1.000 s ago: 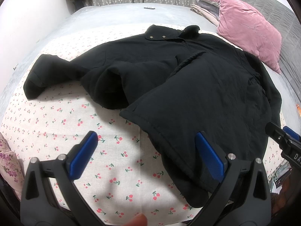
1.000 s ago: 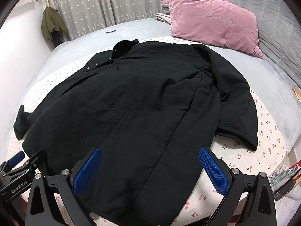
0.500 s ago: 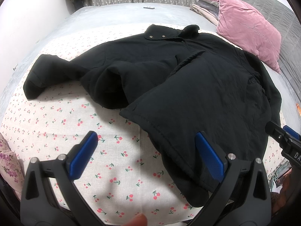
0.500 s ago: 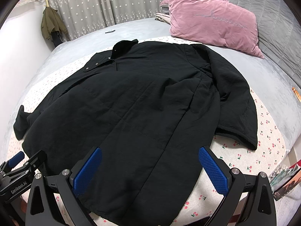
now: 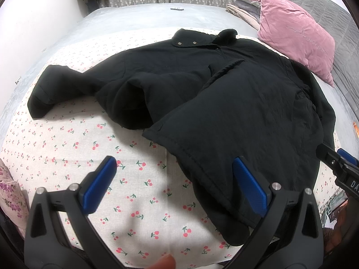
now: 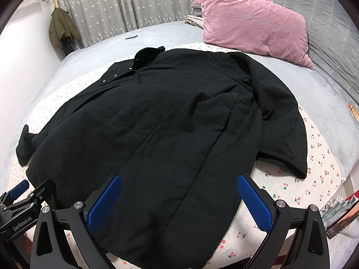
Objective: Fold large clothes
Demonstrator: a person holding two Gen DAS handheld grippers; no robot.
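Surface: cherry-print sheet (image 5: pixel 134 179) over a grey bed (image 6: pixel 314 85); pink pillow (image 6: pixel 253 24) upper right, curtain (image 6: pixel 112 4) at the far wall.
Left tongs (image 5: pixel 175 181): wide, holding nothing, above the sheet.
Right tongs (image 6: pixel 179 201): wide, empty, over the hem.
Black coat (image 6: pixel 161 123): flat at frame centre, hem near, collar far, long axis running away.

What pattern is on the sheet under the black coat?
Small red cherries with green stems on the cream sheet, clearest in the left wrist view.
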